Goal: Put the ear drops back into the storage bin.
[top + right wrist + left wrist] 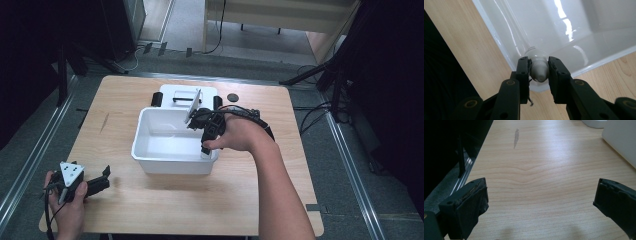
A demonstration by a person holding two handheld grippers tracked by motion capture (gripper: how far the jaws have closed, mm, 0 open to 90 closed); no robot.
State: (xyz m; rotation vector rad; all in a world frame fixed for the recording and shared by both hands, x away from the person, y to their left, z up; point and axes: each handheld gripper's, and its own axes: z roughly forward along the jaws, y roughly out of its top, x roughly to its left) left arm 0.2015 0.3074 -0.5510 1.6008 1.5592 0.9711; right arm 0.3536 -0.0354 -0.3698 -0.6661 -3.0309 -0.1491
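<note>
At the centre of the high view, a white tub (172,145) sits on the wooden counter (150,205). The right claw (539,71) is clamped on the white cap of a tube (537,65) at the tub's lower-right corner, the tube's body leaning inside against the wall. At lower left, the left claw (540,202) rests with jaws wide apart over bare wood.

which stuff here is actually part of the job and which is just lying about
In use:
- right gripper, jaws shut on a small white bottle
- white tub, the bottle at its near corner

Lying about:
- left gripper, open over bare table
- white lid behind the tub
- small dark disc
</note>
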